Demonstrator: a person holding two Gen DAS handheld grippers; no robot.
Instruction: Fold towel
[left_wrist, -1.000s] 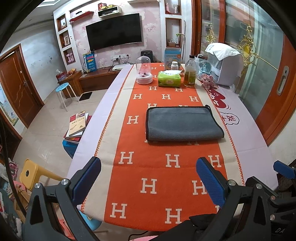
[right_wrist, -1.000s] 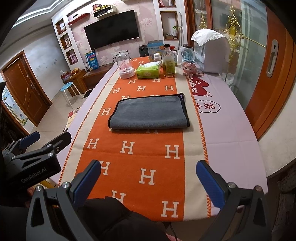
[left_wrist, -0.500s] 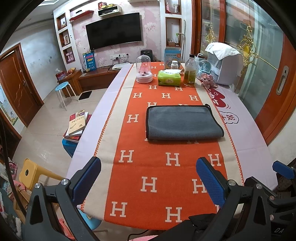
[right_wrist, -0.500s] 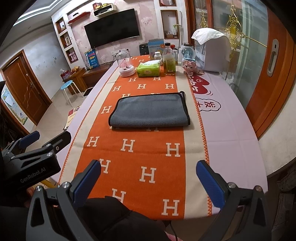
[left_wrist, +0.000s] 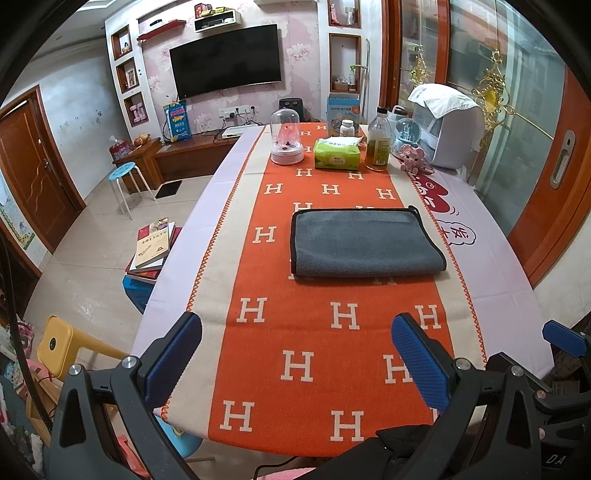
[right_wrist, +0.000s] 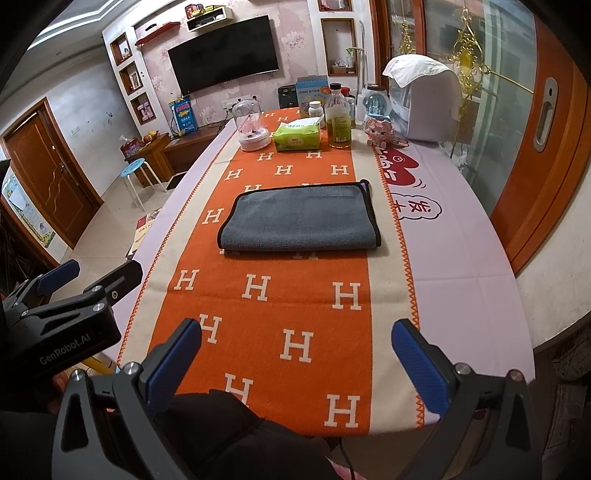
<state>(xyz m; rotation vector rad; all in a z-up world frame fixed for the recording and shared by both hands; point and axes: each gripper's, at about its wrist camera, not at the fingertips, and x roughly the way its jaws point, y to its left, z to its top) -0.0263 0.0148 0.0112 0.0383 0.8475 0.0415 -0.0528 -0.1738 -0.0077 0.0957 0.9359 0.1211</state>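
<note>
A grey towel (left_wrist: 364, 242) with black edging lies folded flat in the middle of the orange H-patterned runner (left_wrist: 332, 332); it also shows in the right wrist view (right_wrist: 301, 218). My left gripper (left_wrist: 295, 354) is open and empty above the table's near edge, well short of the towel. My right gripper (right_wrist: 295, 354) is open and empty, also near the front edge. The left gripper's body shows at the left of the right wrist view (right_wrist: 66, 317).
At the table's far end stand a glass dome (left_wrist: 287, 142), a green tissue pack (left_wrist: 337, 155), an oil bottle (left_wrist: 377, 140) and a white appliance (left_wrist: 447, 127). Left of the table are books (left_wrist: 151, 247), a blue stool (left_wrist: 123, 177) and a yellow stool (left_wrist: 59, 341).
Both grippers have shifted very slightly; the towel has not moved and both stay open.
</note>
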